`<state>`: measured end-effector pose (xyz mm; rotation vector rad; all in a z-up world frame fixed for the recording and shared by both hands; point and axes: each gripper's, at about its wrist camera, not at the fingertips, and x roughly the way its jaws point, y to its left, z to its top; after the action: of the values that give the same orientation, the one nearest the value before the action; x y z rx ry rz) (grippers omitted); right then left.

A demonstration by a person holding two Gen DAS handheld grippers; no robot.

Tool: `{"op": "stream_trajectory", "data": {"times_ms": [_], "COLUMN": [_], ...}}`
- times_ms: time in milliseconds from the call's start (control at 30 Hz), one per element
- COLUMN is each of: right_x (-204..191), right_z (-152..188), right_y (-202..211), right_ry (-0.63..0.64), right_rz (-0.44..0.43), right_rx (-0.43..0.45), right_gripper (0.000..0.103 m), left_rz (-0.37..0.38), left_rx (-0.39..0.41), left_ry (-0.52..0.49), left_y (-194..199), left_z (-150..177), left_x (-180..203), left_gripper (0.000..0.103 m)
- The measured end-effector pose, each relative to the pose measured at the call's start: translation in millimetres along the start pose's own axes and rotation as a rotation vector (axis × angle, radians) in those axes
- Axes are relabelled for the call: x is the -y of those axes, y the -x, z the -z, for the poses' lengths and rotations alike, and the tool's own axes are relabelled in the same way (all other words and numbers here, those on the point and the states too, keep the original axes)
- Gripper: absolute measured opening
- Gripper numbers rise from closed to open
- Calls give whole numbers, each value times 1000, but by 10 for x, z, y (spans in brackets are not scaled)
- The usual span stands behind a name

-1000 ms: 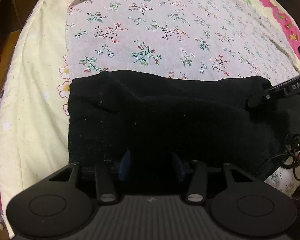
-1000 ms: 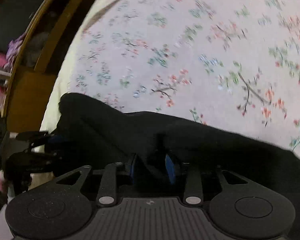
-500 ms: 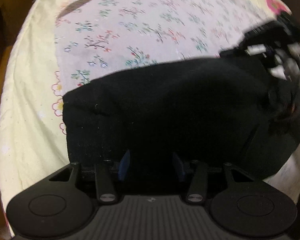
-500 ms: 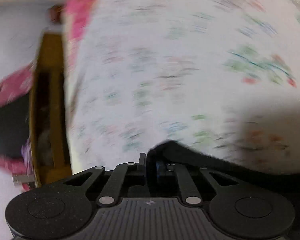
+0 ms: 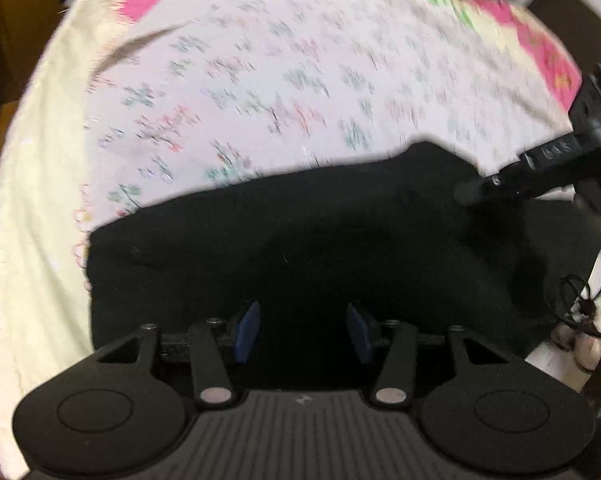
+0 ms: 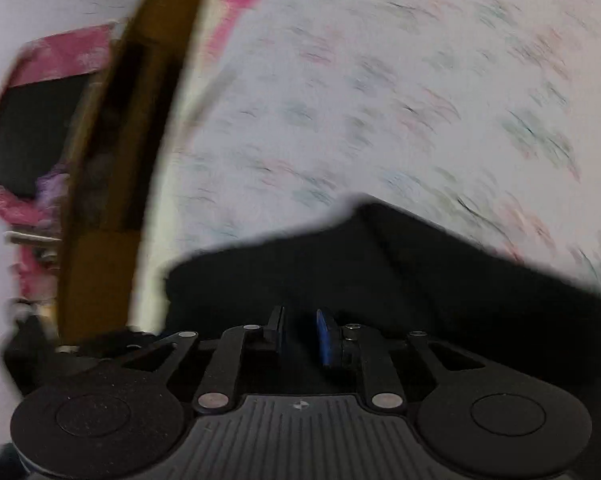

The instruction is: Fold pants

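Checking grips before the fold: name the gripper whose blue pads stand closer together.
The right gripper: its pads stand nearly together, pinching the black pants. The left gripper has its pads wide apart, black cloth between them.

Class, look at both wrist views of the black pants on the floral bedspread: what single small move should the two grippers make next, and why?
Probably carry the held edge farther across and lay it down. The right gripper appears pinched on the black pants, lifting a corner off the floral bedspread, while the left gripper has cloth between its wider-set pads. The fold looks unfinished.
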<state>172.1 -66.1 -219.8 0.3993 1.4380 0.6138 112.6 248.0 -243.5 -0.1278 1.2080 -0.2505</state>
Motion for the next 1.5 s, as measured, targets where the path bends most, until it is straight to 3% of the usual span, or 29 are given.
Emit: {"op": "stream_trajectory", "data": {"times_ms": [100,167,233,267,333,500,567,600,633,667,800,900,967,1100,1267,1333,1500], "right_x": [543,695,664,624,497,265,249,222,224,218,393,325,374,493,599,590,537], "right_z": [-15,-92,-108,-80,20,65,-25,-36,-41,-54,-110,-135,-197,-125,61,101,129], "right_y": [119,312,498,555,565,299,161,112,88,70,163,539,705,764,713,671,596], "right_ry": [-166,-195,-170,-138,-58,175,259,284,291,291,173,258,239,336,513,597,728], "right_rz": [97,169,139,87,51,47,71,83,98,126,140,117,72,130,182,181,199], "right_rx": [123,229,260,242,171,-11,-27,-23,-20,-22,22,152,182,89,-53,-83,-110], "right_gripper": [0,0,5,6,22,26,26,21,6,0,0,0,0,1,15,20,18], "left_rz": [-66,-69,-70,-71,-77,-78,-86,-91,-99,-106,-121,-138,-147,-153,-167,-175,-198], "left_rx": [-92,-81,-70,-71,-77,-55,-54,-57,-59,-58,-63,-67,-69,-74,-90,-93,-96], "left_ry": [-37,-23,-20,-24,-43,-26,-19,-18,-19,-22,-4,-2,-10,-31,-40,-42,-59], "left_y": [-191,-149,-88,-79,-86,-39,-46,-58,-60,-51,-110,-143,-152,-141,-220,-250,-289], "left_z": [205,219,178,167,160,196,214,225,257,265,190,130,120,101,93,80,53], "left_x": [-27,-11,37,66,108,182,199,205,225,240,287,351,395,500,575,598,702], "left_gripper": [58,58,59,59,59,59,59,59,59,59,59,60,60,60,60,60,61]}}
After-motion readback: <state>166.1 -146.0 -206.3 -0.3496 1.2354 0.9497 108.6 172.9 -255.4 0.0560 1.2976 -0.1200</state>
